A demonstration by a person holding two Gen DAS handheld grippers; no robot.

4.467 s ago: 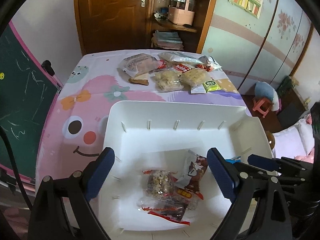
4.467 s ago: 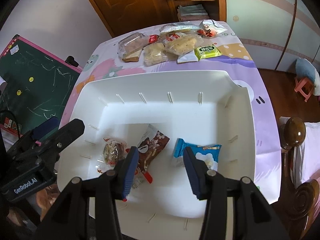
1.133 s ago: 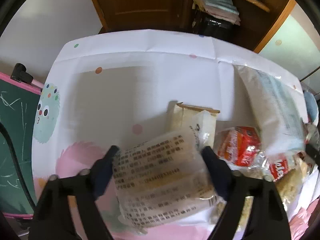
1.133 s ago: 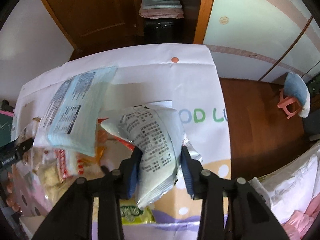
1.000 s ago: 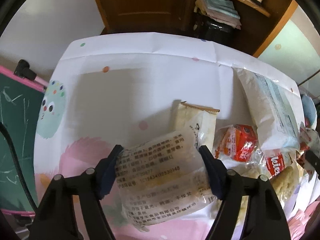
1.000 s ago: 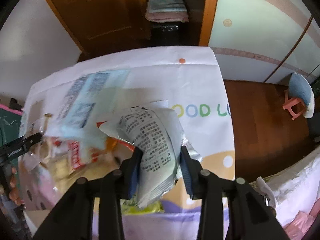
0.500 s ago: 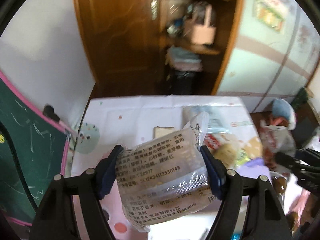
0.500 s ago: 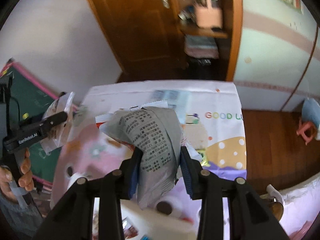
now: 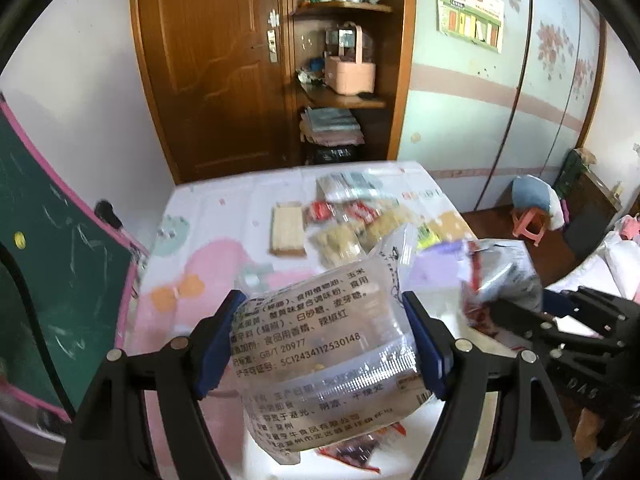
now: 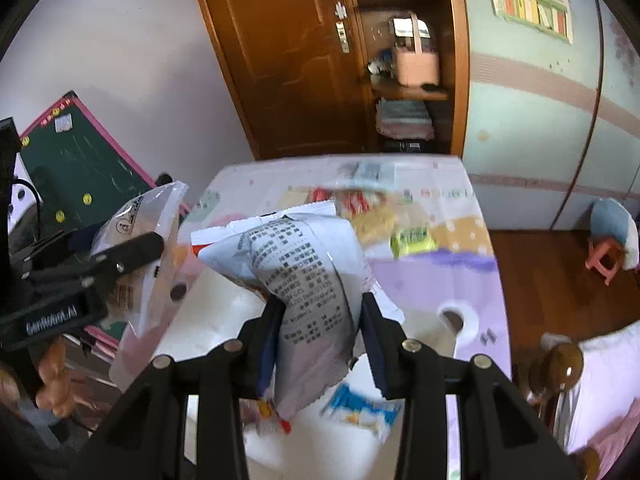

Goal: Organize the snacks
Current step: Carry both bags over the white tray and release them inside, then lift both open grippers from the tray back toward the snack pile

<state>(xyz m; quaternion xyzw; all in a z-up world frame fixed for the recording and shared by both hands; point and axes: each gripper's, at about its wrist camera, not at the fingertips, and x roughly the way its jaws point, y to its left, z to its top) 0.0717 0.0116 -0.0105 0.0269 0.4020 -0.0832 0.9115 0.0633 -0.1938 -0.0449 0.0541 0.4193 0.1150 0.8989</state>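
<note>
1. Blue-padded jaws of the left gripper (image 9: 322, 342) press on both sides of a clear snack bag (image 9: 320, 356) printed with black text; the bag bulges between the pads and hangs above the table.
2. Blue pads of the right gripper (image 10: 320, 338) clamp a grey-white printed snack bag (image 10: 308, 280), crumpled at the grip, its lower edge dangling below the jaws.
3. Each gripper appears in the other's view: the right gripper sits at the right edge of the left wrist view, and the left gripper at the left edge of the right wrist view, where a hand (image 10: 54, 376) holds its handle.
4. White bin (image 10: 224, 320) lies directly beneath both held bags. Inside it, the right wrist view shows a blue-and-white packet (image 10: 360, 410) and a small red-and-yellow wrapper (image 10: 272, 420); the left wrist view shows red-edged wrappers (image 9: 356, 452) near the bottom. Motion blur hides further detail.
5. Table (image 9: 224, 216), covered by a pastel cartoon cloth, carries the remaining snacks at its far end: a pale wafer-like block (image 9: 287, 230), red packets (image 9: 324, 210), lumpy yellow snack bags (image 9: 340, 242) and a green packet (image 10: 412, 240).
6. Beyond the table stand a wooden door (image 9: 212, 64), shelves with a pink box (image 9: 350, 74), and a green chalkboard (image 9: 44, 264) at left.
</note>
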